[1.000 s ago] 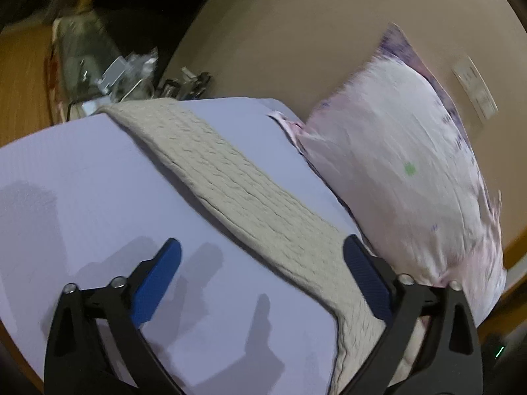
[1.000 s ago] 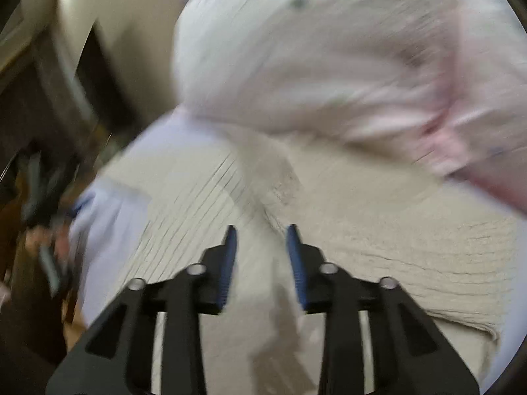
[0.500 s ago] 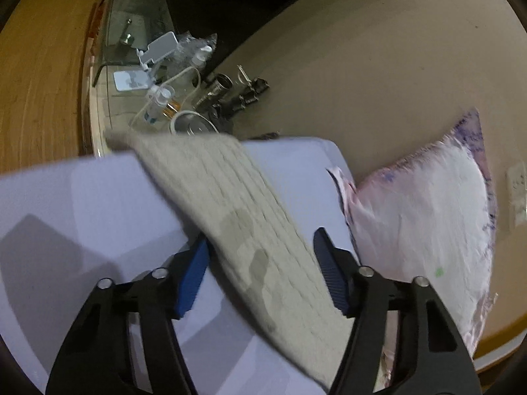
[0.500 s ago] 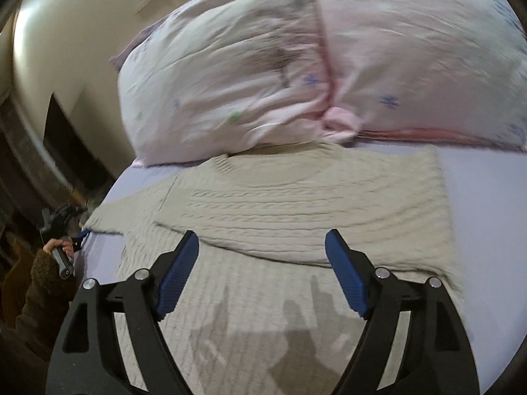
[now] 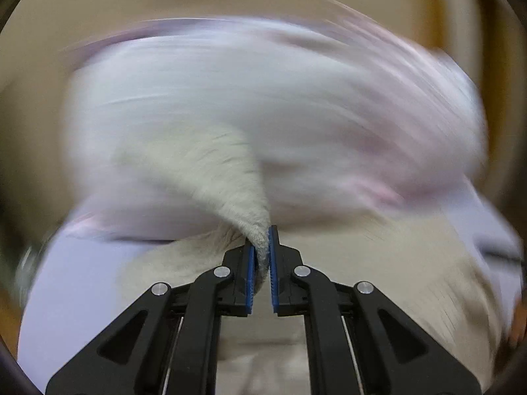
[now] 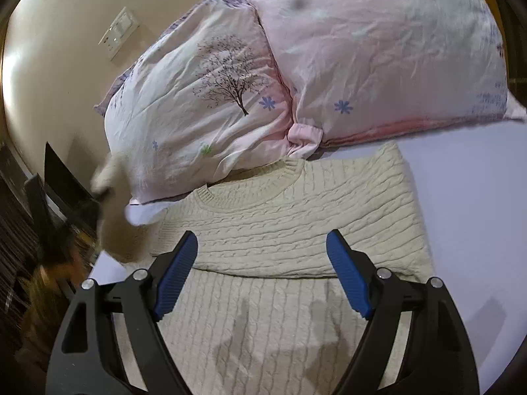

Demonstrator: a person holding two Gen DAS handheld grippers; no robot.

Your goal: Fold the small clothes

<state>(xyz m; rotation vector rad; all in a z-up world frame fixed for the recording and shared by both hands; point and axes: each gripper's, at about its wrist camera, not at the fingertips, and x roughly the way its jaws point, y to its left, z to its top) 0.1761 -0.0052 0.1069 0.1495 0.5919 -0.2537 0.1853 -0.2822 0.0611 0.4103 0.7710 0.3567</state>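
A cream cable-knit sweater (image 6: pixel 290 223) lies flat on the lilac bed sheet (image 6: pixel 467 204), its neck toward the pillows and one side folded over the body. My right gripper (image 6: pixel 263 247) is open and empty, hovering over the sweater's middle. My left gripper (image 5: pixel 262 247) is shut on the sweater's sleeve (image 5: pixel 227 177), which rises from the jaws and curves off to the left. That view is heavily motion-blurred. The lifted sleeve also shows blurred in the right wrist view (image 6: pixel 115 204) at the left edge of the bed.
Two pink floral pillows (image 6: pixel 296 75) lie against the beige wall just beyond the sweater's neck. A wall socket (image 6: pixel 120 36) sits above them. Dark furniture (image 6: pixel 29 230) stands off the bed's left side.
My left gripper has closed on the sleeve and swung it up toward the pillows, blurring its view. My right gripper stays open and has moved slightly closer over the sweater.
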